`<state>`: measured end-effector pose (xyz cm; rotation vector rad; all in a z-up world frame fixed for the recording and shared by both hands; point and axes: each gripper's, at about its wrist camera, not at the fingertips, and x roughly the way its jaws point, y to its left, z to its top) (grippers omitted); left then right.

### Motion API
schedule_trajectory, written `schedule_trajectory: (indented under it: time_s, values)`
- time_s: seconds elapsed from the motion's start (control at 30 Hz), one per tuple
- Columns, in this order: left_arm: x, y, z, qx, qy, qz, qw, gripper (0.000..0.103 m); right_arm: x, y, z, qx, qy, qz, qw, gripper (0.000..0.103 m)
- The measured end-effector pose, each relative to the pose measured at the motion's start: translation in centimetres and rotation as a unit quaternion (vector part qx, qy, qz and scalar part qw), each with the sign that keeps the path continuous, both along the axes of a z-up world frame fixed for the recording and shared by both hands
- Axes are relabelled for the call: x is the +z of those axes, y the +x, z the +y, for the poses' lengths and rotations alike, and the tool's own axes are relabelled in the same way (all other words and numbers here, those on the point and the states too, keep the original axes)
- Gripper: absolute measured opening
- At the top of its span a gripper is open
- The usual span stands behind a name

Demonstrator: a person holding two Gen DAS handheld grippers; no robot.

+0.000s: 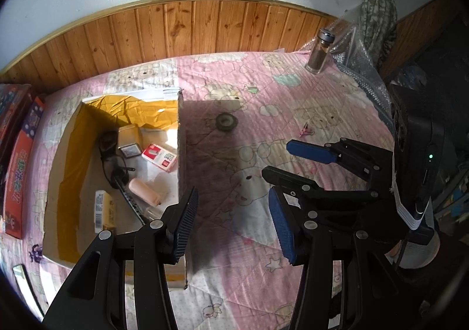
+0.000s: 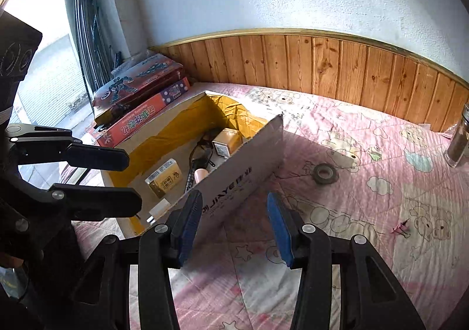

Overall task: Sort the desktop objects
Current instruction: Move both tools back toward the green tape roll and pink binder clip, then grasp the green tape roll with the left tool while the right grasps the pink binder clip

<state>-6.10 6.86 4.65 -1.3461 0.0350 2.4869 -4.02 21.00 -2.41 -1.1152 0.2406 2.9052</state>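
— Pink quilt (image 1: 293,89) is seen under everything. What is held in the box (image 1: 181,154)?
— A tin (image 1: 130,139), red pack (image 1: 159,156), yellow carton (image 1: 103,209) and tube (image 1: 145,191).
— And outside?
— Tape (image 1: 226,122) just right of it; a jar (image 1: 319,51) far right.
— Grippers?
— Left gripper (image 1: 231,224) and right gripper (image 2: 234,230) are spread wide, nothing held.

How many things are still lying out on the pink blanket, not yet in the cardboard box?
2: a tape roll just right of the cardboard box, and a glass jar at the blanket's far right edge. Others may be hidden.
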Motion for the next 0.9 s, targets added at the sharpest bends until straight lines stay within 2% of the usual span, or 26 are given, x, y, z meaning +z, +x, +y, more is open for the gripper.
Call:
schedule_trajectory:
  time_s: [0.1,0.2,0.27,0.4,0.5,0.57,0.63,0.73,0.9]
  values:
    - [-1.9,-3.3,2.5,0.001,-0.001,-0.017,0.9999,0.053,-1.7,0.5,4.7,-0.05,-0.01,-0.018,0.999,0.052]
    - [-4.8,-7.4,4.8,0.007,0.002,-0.052,0.9986,0.053,-4.2,0.6,10.1,-0.115,-0.02,-0.055,0.992,0.052]
    - [-7.0,-10.4,5.8,0.012,0.014,-0.074,0.9971,0.053,-6.0,0.8,13.7,-0.16,-0.035,-0.081,0.983,0.053]
    - [-11.3,-15.6,6.7,0.045,0.009,-0.094,0.9945,0.053,-9.4,1.1,19.5,-0.238,-0.043,-0.128,0.962,0.056]
    - [-14.1,-18.5,6.6,0.07,-0.001,-0.1,0.9926,0.053,-10.8,0.7,21.4,-0.25,-0.042,-0.139,0.957,0.059]
    - [-15.6,-20.0,6.5,0.081,-0.008,-0.108,0.9909,0.053,-11.2,-0.2,21.5,-0.24,-0.042,-0.141,0.959,0.067]
    - [-17.1,-21.2,6.9,0.075,-0.01,-0.121,0.9898,0.053,-11.6,-1.2,21.5,-0.24,-0.024,-0.147,0.959,0.07]
    - [-18.4,-22.5,7.8,0.071,-0.035,-0.118,0.9899,0.053,-12.6,-2.1,21.9,-0.255,0.009,-0.167,0.952,0.071]
    - [-19.6,-24.0,8.6,0.075,-0.06,-0.102,0.9902,0.053,-14.4,-3.0,22.9,-0.253,-0.001,-0.189,0.949,0.07]
